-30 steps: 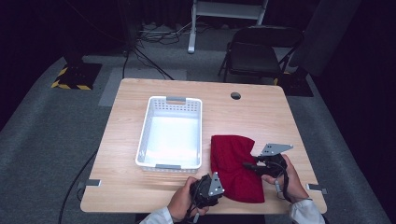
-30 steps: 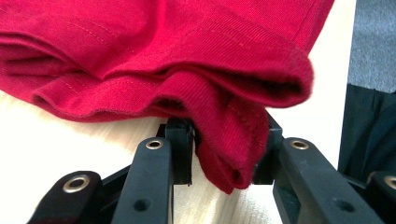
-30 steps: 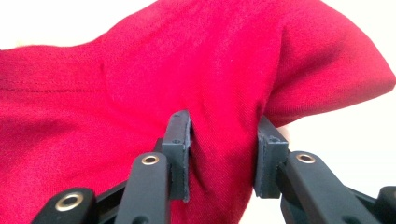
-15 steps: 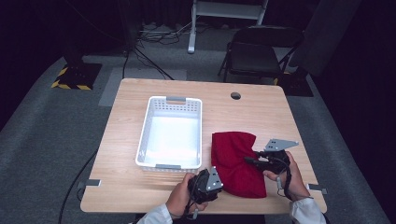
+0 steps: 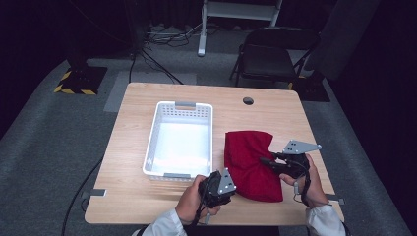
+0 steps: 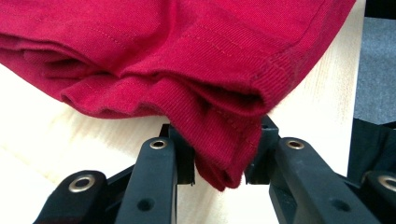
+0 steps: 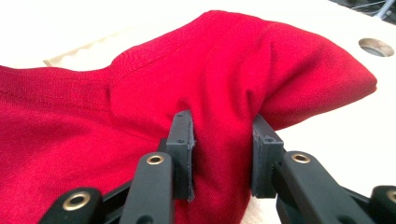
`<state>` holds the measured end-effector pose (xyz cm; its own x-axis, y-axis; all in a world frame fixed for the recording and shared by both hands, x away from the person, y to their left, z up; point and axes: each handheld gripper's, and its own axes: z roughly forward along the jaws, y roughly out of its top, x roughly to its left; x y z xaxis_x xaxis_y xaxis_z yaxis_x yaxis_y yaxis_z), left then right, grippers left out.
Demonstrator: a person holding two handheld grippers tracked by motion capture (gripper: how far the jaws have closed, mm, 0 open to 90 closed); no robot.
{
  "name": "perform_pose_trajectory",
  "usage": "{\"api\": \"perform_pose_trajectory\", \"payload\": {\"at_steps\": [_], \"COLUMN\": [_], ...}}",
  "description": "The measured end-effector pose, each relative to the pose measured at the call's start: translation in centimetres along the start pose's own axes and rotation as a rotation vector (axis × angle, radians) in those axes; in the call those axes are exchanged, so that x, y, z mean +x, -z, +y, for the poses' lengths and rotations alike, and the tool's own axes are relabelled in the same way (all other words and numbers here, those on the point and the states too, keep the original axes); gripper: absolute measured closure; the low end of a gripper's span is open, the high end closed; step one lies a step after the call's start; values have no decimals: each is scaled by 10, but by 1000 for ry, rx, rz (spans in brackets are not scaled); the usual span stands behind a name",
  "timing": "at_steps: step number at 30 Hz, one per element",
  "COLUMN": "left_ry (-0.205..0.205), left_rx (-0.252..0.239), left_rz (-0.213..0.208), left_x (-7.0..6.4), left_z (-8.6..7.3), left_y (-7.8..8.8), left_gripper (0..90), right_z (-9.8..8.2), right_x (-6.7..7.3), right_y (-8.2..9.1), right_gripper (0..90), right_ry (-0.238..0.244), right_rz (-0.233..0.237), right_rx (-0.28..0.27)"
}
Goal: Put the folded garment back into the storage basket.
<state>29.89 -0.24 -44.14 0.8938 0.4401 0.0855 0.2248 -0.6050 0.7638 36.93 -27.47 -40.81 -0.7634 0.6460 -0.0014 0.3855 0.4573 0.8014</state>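
The high view looks from above the near edge of the surface (image 5: 147,206), facing forward and down, far enough off to take in the whole top, the floor around it and a chair (image 5: 268,56) at 1 o'clock. The left gripper view rides low on the left tongs (image 6: 219,161), very close up, looking along its black jaws at the hem of a red cloth (image 6: 187,56). The right gripper view sits just as near behind the right tongs (image 7: 222,154), facing the same cloth (image 7: 233,60). All three share that cloth (image 5: 248,162), at 4 o'clock in the high view.
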Motion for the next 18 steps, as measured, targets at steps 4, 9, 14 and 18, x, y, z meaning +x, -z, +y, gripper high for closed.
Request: {"api": "perform_pose_trajectory", "payload": {"at_steps": [4, 9, 14, 18], "left_ry": [-4, -11, -12, -18], "left_rx": [-8, -20, -39, -48], "left_rz": [13, 36, 59, 70], "left_x": [4, 8, 13, 16], "left_z": [6, 15, 24, 29], "left_y": [2, 6, 10, 13], "left_gripper": [699, 699, 699, 699], "right_z": [4, 11, 20, 24], "right_x": [-2, -5, -8, -10], "right_y": [2, 7, 12, 15], "right_gripper": [673, 674, 673, 673], "right_ry": [-5, -6, -2, -8], "right_rz": [-9, -24, -39, -48], "right_rx": [-12, -31, -51, -66]}}
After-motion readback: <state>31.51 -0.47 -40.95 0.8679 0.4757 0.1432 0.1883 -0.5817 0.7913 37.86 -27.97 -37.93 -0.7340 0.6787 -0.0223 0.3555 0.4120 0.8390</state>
